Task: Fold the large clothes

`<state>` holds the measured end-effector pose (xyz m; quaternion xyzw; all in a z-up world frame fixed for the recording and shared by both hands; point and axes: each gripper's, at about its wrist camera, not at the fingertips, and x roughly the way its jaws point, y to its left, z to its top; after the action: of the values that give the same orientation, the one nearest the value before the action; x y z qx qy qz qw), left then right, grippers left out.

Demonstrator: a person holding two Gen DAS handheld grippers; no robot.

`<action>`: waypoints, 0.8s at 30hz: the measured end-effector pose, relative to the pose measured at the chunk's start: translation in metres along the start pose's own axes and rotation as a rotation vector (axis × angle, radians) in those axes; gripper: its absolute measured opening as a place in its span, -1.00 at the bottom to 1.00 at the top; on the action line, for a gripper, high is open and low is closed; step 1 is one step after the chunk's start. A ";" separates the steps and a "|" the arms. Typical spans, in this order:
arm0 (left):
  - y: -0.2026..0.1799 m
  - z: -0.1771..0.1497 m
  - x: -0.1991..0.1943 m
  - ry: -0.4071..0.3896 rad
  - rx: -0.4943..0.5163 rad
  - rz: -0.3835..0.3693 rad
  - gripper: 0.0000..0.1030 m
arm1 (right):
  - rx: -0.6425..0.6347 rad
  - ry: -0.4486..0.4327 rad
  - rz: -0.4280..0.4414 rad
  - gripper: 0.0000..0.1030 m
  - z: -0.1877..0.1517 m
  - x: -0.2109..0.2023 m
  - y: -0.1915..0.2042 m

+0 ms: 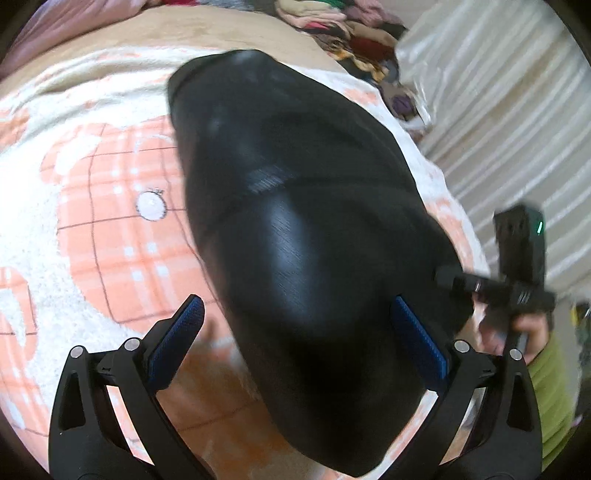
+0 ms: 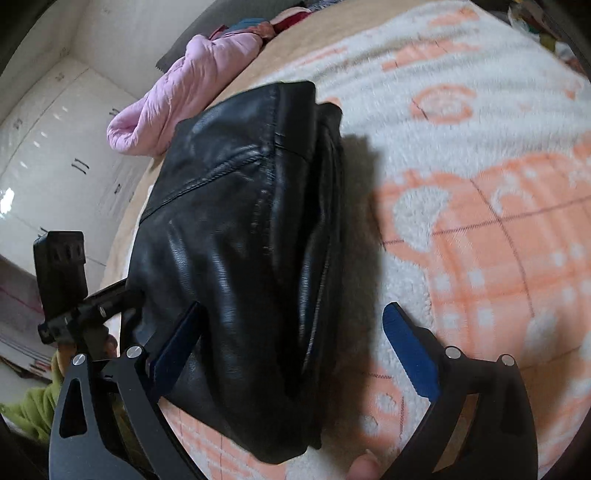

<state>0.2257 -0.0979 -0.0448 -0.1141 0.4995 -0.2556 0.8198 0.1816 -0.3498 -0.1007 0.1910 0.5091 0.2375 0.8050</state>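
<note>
My right gripper (image 2: 291, 339) is wide open and holds nothing; the black leather jacket (image 2: 243, 236) lies just past it, more toward my left finger. My left gripper (image 1: 295, 332) is wide open too, with the near end of the jacket (image 1: 295, 229) between its fingers, not squeezed. The folded jacket lies on the peach and white blanket (image 2: 480, 229), its long side running away from me. Both hands look about as near. Far off lies a pink coat (image 2: 184, 88).

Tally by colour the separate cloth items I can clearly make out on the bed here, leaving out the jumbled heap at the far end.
Black: 1, the folded leather garment
Pink: 1, the puffy jacket
White and orange: 1, the fleece blanket
Tan: 1, the sheet beneath it
Total: 4
</note>
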 end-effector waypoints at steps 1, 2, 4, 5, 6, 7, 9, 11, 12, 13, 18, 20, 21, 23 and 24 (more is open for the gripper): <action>0.003 0.003 0.002 0.007 -0.016 -0.009 0.83 | 0.001 -0.001 0.006 0.87 0.001 0.002 -0.002; 0.005 0.007 0.009 0.038 -0.022 -0.015 0.83 | -0.006 -0.002 0.010 0.84 0.002 0.004 -0.002; 0.007 0.010 0.020 0.084 -0.028 -0.022 0.84 | -0.024 0.000 0.014 0.61 0.003 0.007 -0.002; 0.008 0.012 0.023 0.097 -0.039 -0.039 0.84 | -0.024 0.002 0.034 0.47 0.002 0.010 -0.002; 0.009 0.014 0.024 0.100 -0.043 -0.044 0.84 | -0.014 0.010 0.079 0.19 0.001 0.013 -0.001; 0.010 0.017 0.024 0.098 -0.034 -0.038 0.80 | -0.008 0.013 0.101 0.18 -0.001 0.016 0.000; 0.009 0.021 0.023 0.099 -0.006 -0.022 0.76 | -0.026 -0.005 0.075 0.17 -0.003 0.018 0.011; 0.012 0.025 0.020 0.098 -0.013 -0.021 0.75 | -0.026 -0.028 0.079 0.17 -0.005 0.020 0.022; 0.015 0.029 0.017 0.087 -0.007 -0.003 0.74 | -0.032 -0.033 0.077 0.17 -0.008 0.022 0.026; 0.017 0.029 0.013 0.078 0.007 0.018 0.74 | -0.035 -0.038 0.072 0.17 -0.009 0.025 0.032; 0.026 0.032 -0.006 0.040 0.068 0.127 0.73 | -0.054 -0.068 0.062 0.17 -0.013 0.043 0.060; 0.034 0.032 -0.011 0.035 0.076 0.160 0.73 | -0.066 -0.075 0.046 0.17 -0.014 0.047 0.068; 0.035 0.032 -0.012 0.032 0.078 0.168 0.73 | -0.066 -0.080 0.039 0.17 -0.015 0.048 0.071; 0.041 0.031 -0.015 0.028 0.075 0.172 0.73 | -0.065 -0.090 0.017 0.18 -0.017 0.050 0.074; 0.043 0.031 -0.016 0.027 0.069 0.163 0.73 | -0.061 -0.099 0.004 0.21 -0.018 0.048 0.074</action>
<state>0.2596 -0.0557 -0.0371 -0.0416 0.5090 -0.2066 0.8346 0.1685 -0.2606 -0.1020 0.1791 0.4608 0.2449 0.8340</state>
